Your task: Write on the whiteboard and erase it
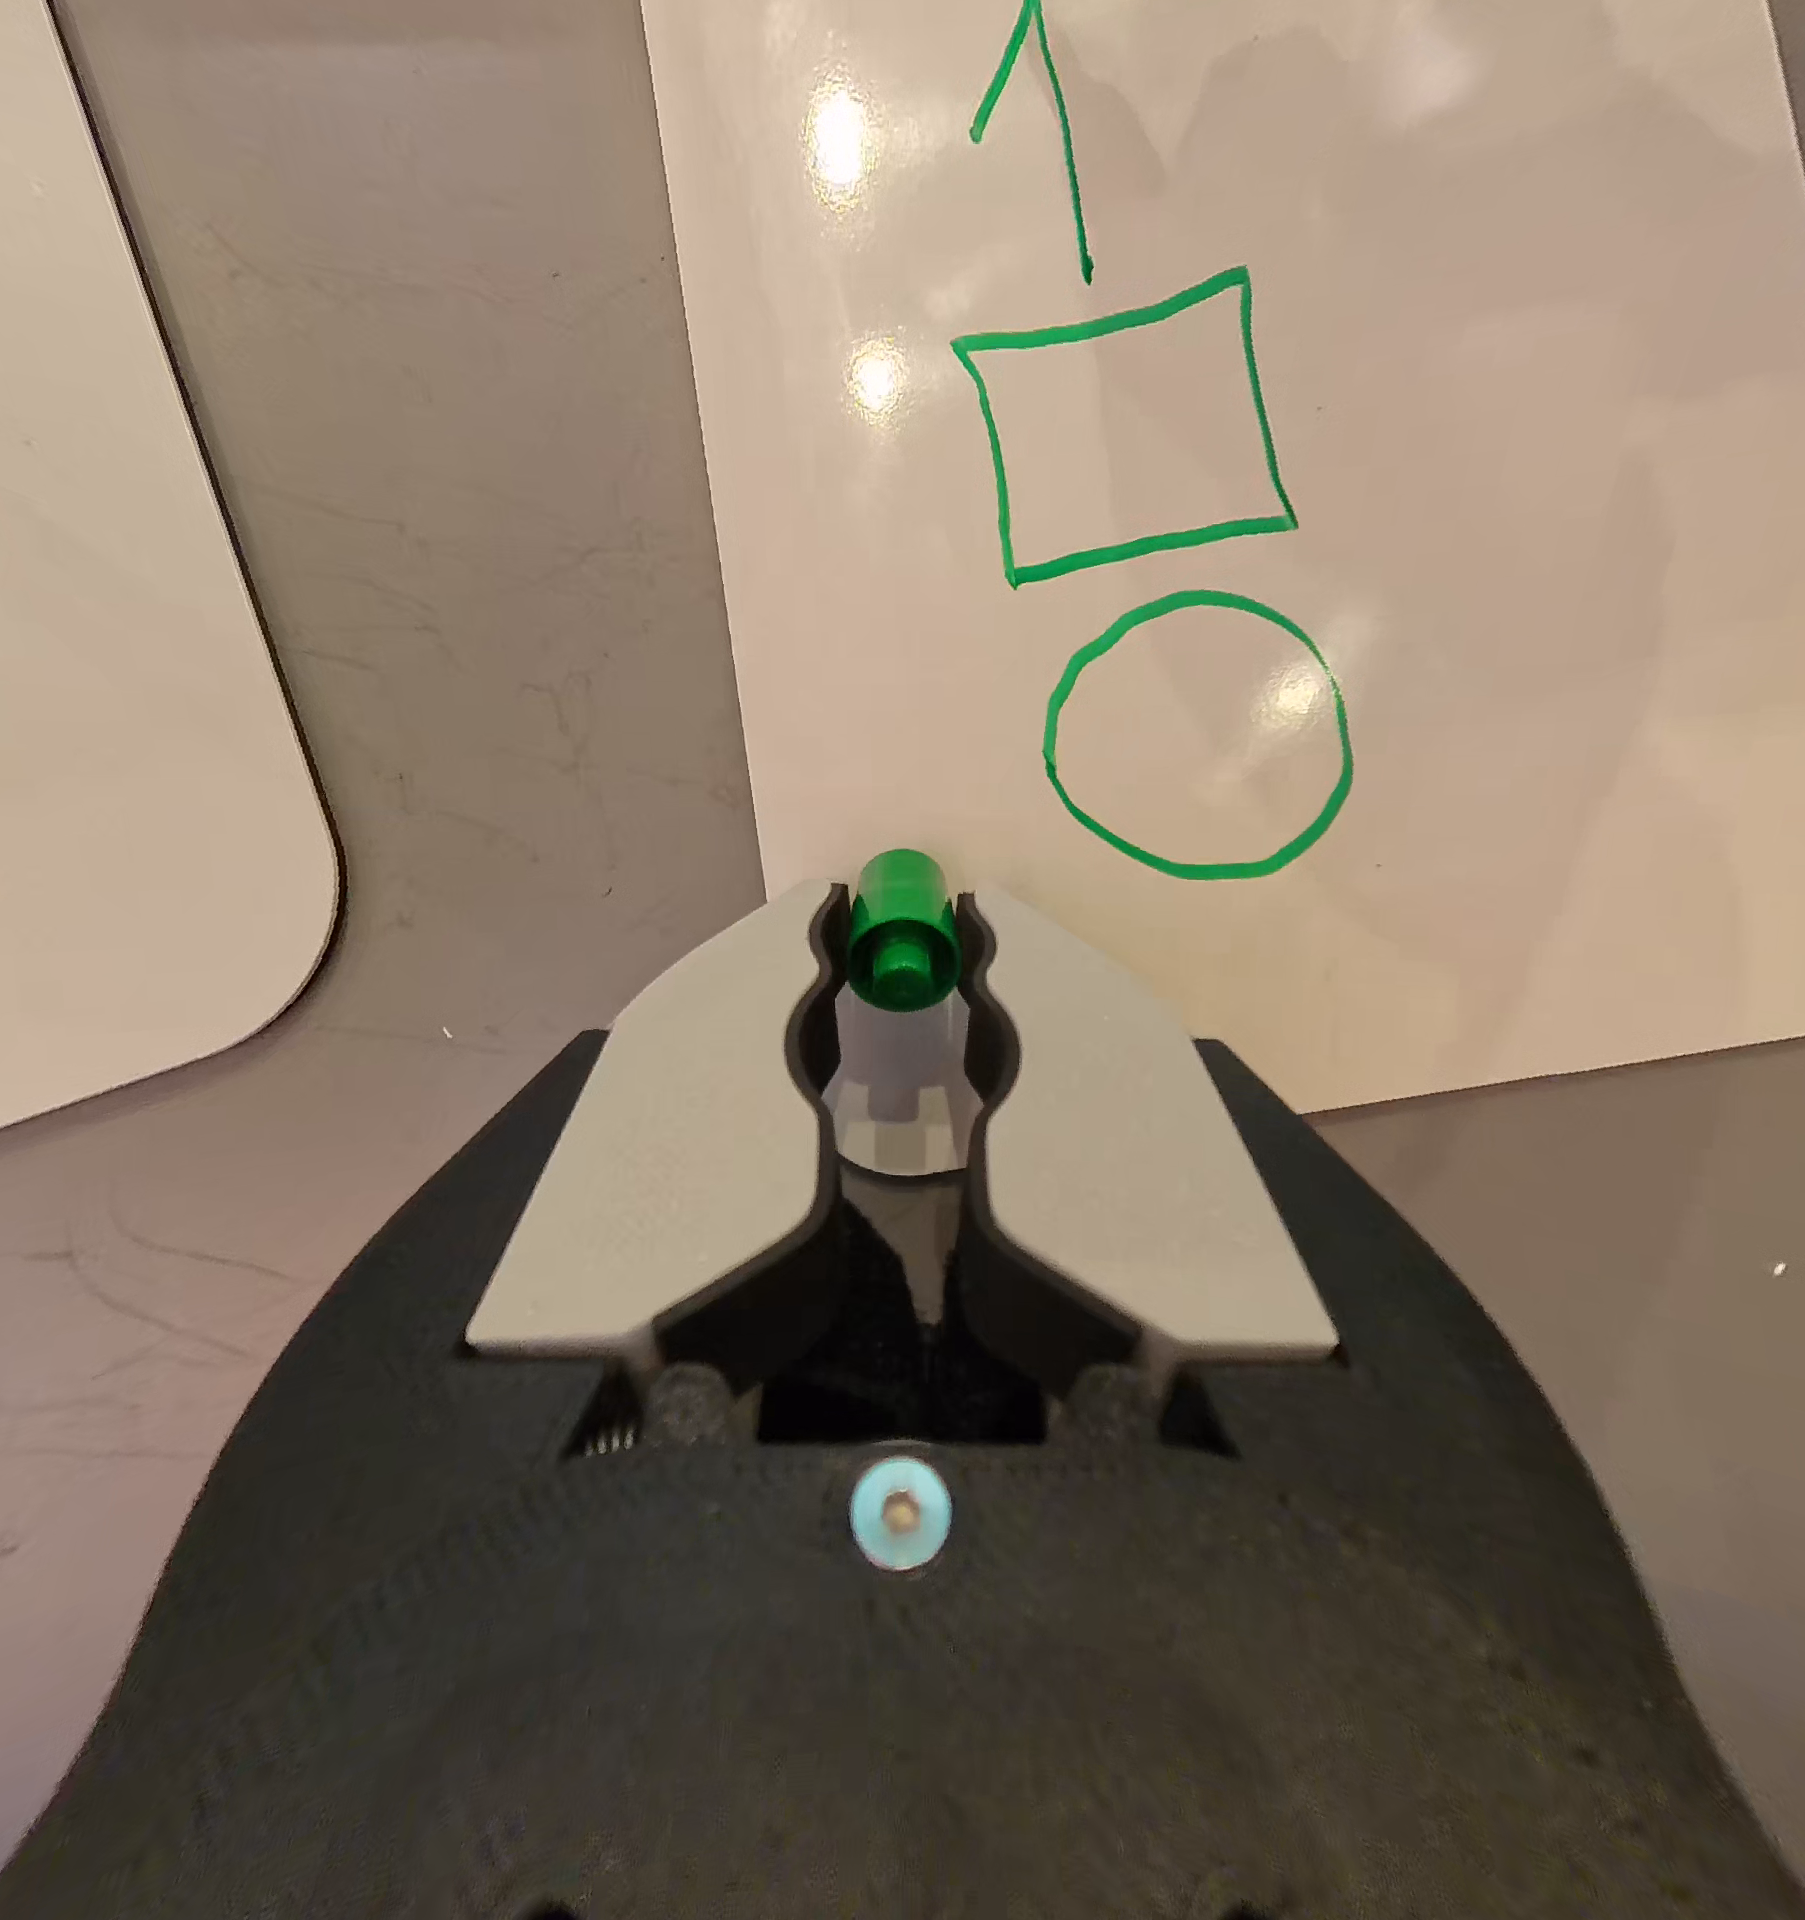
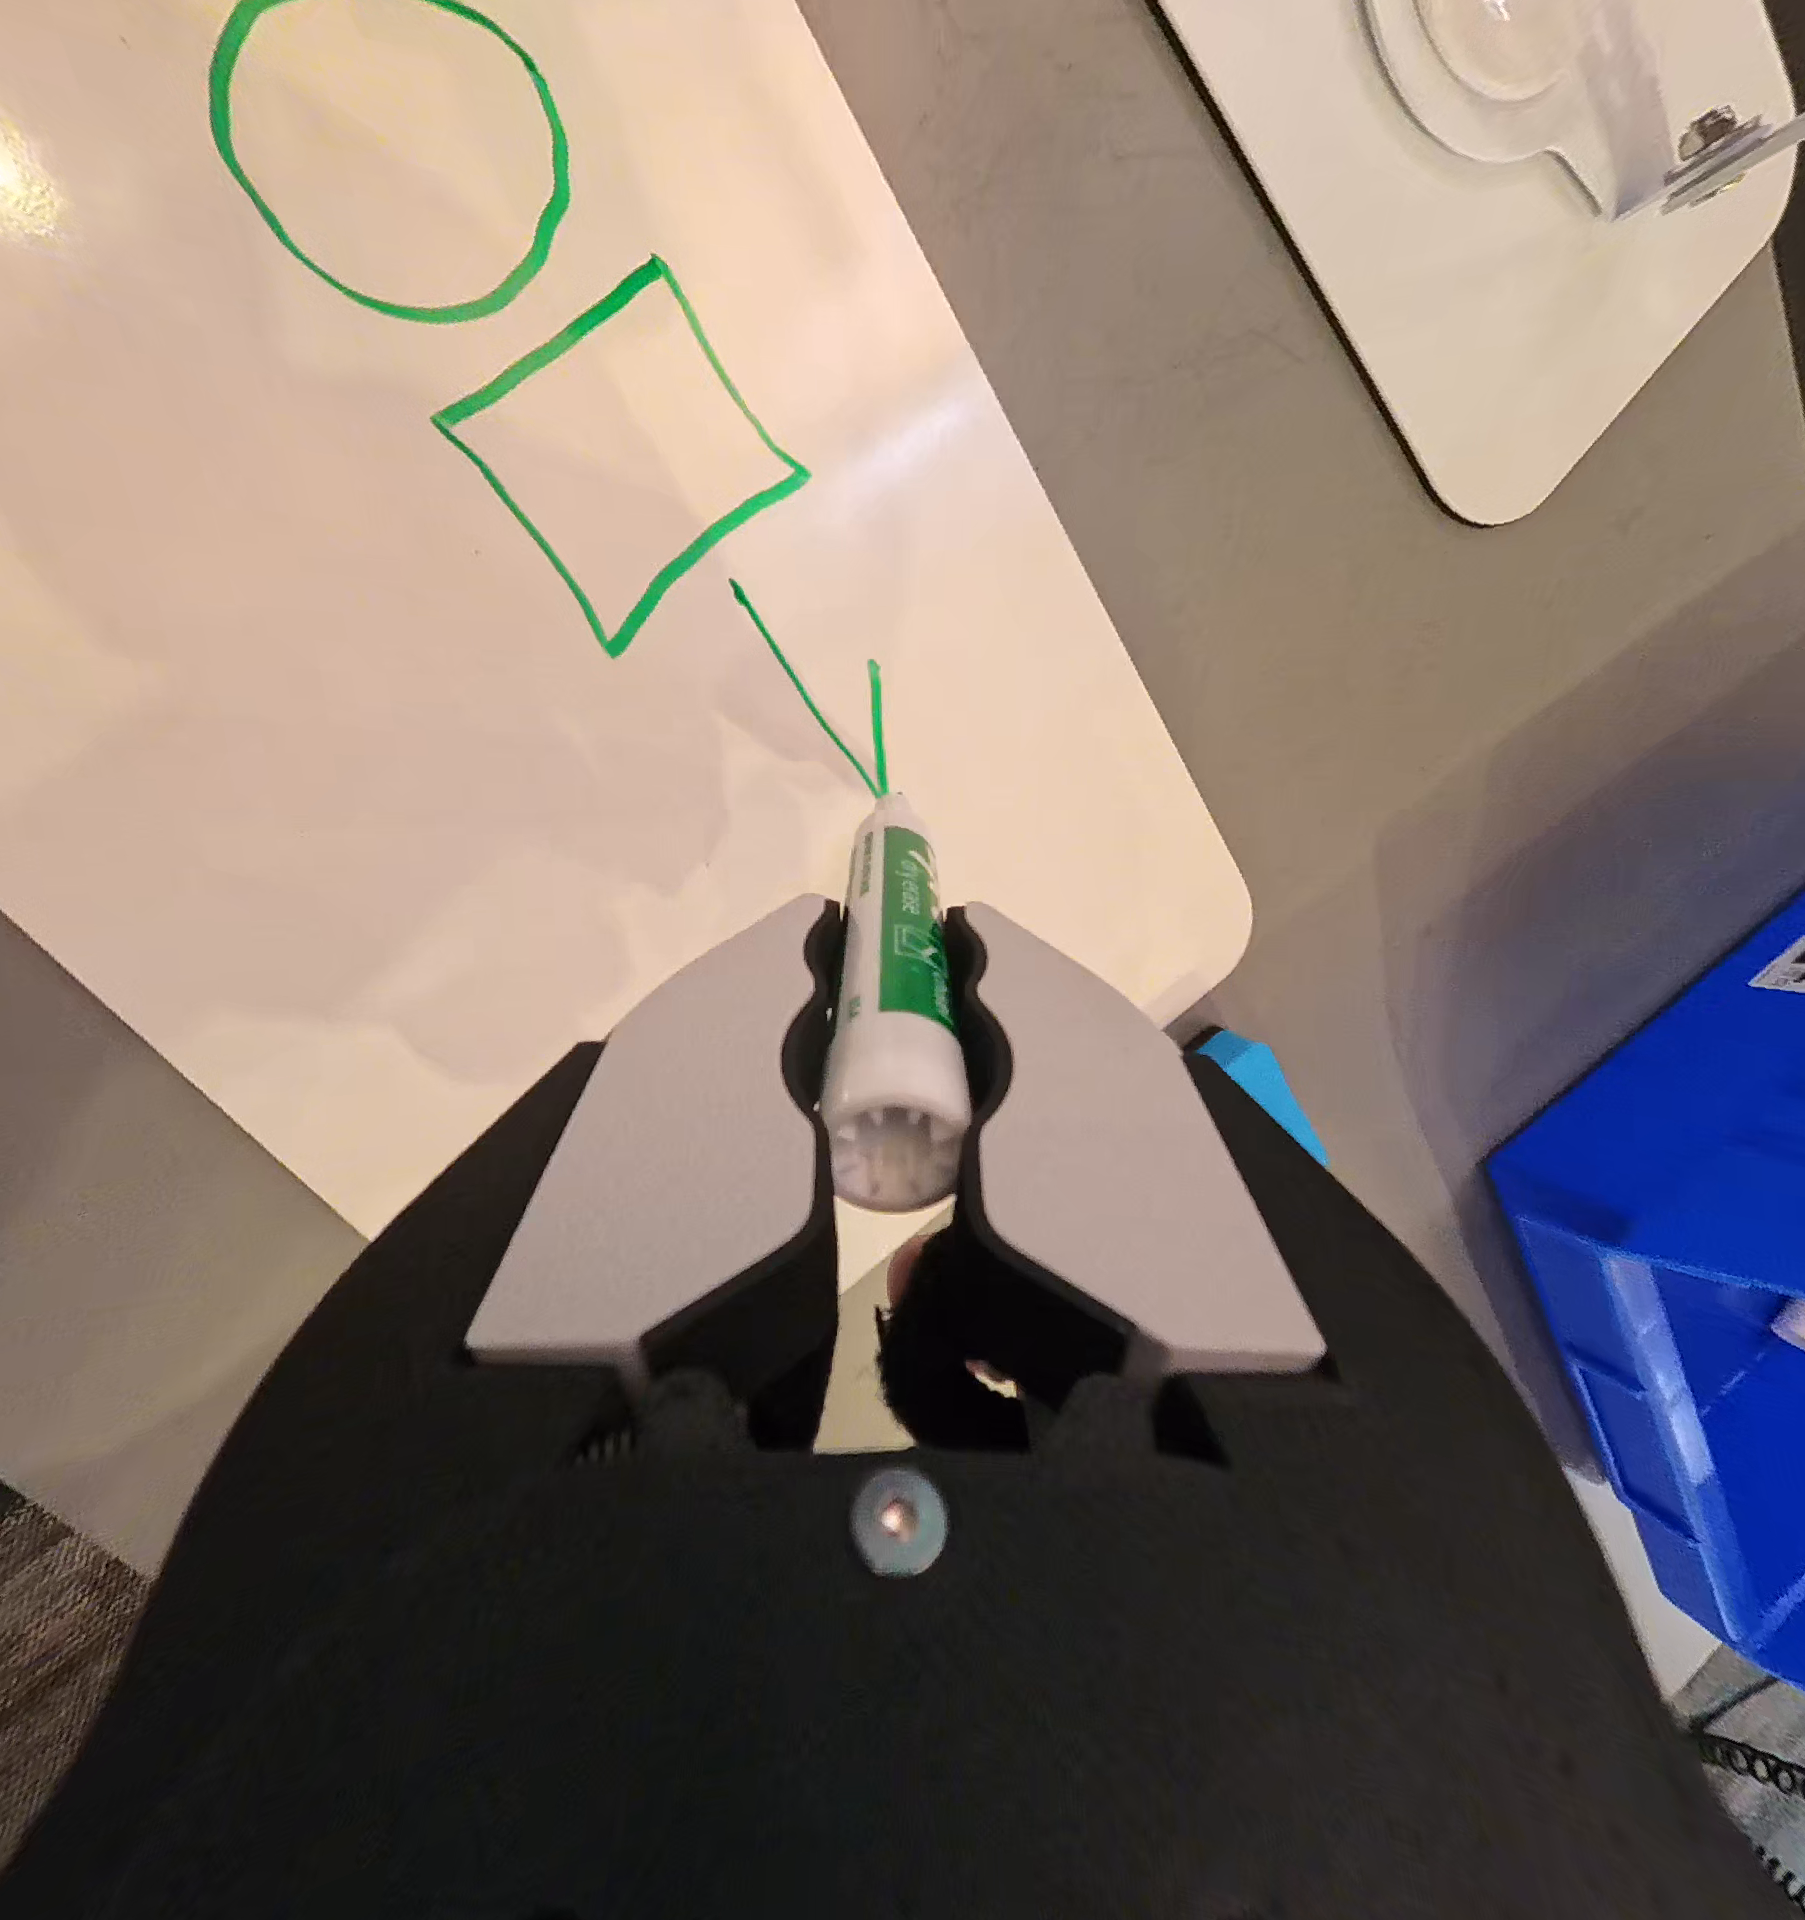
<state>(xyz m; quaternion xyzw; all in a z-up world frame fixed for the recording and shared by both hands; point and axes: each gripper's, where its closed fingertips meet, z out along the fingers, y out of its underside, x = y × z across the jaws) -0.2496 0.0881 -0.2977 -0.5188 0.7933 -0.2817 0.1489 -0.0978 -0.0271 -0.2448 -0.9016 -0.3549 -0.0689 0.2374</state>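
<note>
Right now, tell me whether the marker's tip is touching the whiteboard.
Touching. The right wrist view shows the green marker, clamped in the right gripper, with its nose meeting the whiteboard exactly where two green lines converge, no gap visible.

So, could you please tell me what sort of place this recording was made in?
Probably an office or lab workbench: a small whiteboard with green shapes lies flat on a grey tabletop, with blue plastic storage bins beside it and what may be carpet at the edge.
</note>
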